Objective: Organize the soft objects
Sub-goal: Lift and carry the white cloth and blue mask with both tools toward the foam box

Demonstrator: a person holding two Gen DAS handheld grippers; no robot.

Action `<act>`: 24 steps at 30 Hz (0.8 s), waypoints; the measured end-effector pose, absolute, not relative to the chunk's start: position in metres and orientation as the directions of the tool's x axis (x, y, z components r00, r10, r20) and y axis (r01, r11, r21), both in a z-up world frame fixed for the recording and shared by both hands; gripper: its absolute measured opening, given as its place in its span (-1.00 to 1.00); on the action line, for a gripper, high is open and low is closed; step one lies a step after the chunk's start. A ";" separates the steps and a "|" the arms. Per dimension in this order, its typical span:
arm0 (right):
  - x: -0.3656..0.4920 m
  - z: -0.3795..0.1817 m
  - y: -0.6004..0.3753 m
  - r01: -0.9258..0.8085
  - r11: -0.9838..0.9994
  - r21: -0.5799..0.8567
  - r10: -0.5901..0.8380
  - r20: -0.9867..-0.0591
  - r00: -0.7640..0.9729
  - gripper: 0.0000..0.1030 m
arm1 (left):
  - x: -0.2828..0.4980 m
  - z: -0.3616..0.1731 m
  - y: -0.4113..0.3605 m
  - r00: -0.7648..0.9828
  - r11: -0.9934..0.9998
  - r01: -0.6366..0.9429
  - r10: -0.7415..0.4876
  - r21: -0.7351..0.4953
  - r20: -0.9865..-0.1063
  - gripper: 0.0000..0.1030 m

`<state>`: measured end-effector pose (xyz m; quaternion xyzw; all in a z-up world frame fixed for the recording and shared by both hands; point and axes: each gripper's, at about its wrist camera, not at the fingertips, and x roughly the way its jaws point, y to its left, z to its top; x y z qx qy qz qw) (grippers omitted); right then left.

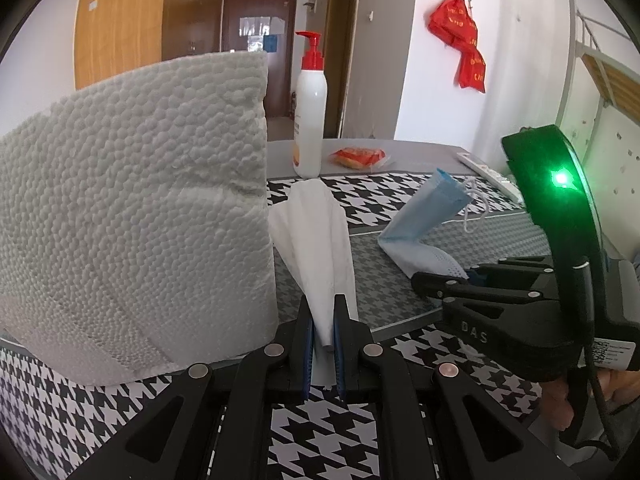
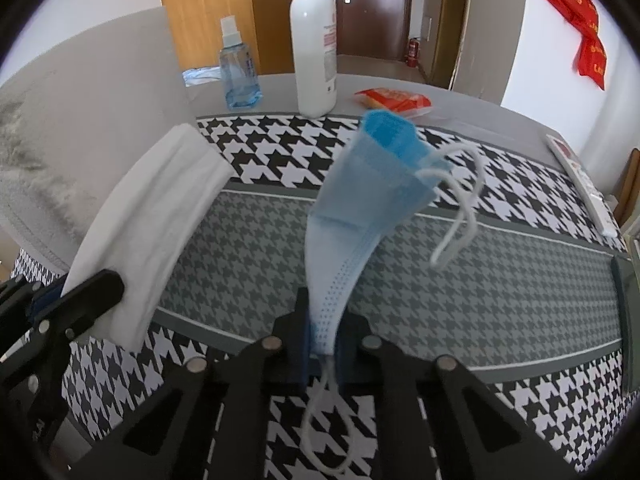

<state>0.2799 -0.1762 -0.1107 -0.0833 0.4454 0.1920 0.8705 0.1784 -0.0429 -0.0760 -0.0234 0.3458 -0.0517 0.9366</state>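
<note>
**Both claws loaded: folded white cloth at left, blue mask at right**

The left claw [image 1: 325,322] is pressed together on the narrow end of a folded white fabric piece [image 1: 316,236], which fans out and away from the fingers over the grey houndstooth mat [image 1: 380,300]. The right claw [image 2: 322,326] pinches one short edge of a pale blue pleated face mask [image 2: 360,200] — its long axis runs forward from the jaws, the far end curled up off the bench [image 1: 400,148], and a white ear loop [image 2: 460,208] hangs free on its right side. Each soft item thus lies straight ahead of the claw that holds it, the two claws side by side and near each other.

A white embossed paper-towel roll [image 1: 132,208] stands just left of the left claw and blocks that side. Further back stand a white pump bottle with a red top [image 1: 310,112], a clear blue spray bottle [image 2: 238,68] and a red snack packet [image 1: 360,158] — well apart from both held items. Any laying-down move likely depends on the open grey panel ahead.
</note>
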 end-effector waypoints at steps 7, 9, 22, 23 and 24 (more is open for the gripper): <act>0.262 -0.088 -0.191 -0.395 0.917 0.051 0.289 -0.767 0.573 -0.77 | 0.173 -0.065 -0.047 0.773 0.992 0.102 -0.126 -0.074 -0.622 -0.82; 0.257 -0.081 -0.194 -0.395 0.917 0.051 0.295 -0.754 0.587 -0.77 | 0.172 -0.060 -0.047 0.779 0.992 0.106 -0.129 -0.074 -0.613 -0.82; 0.223 -0.037 -0.208 -0.385 0.922 0.027 0.303 -0.670 0.678 -0.77 | 0.160 -0.031 -0.048 0.828 0.989 0.142 -0.141 -0.042 -0.542 -0.82; 0.222 -0.034 -0.208 -0.385 0.922 0.026 0.304 -0.664 0.683 -0.77 | 0.159 -0.029 -0.049 0.831 0.989 0.142 -0.141 -0.039 -0.538 -0.82; 0.218 -0.030 -0.208 -0.387 0.922 0.023 0.306 -0.656 0.690 -0.77 | 0.158 -0.027 -0.049 0.834 0.989 0.144 -0.141 -0.037 -0.533 -0.82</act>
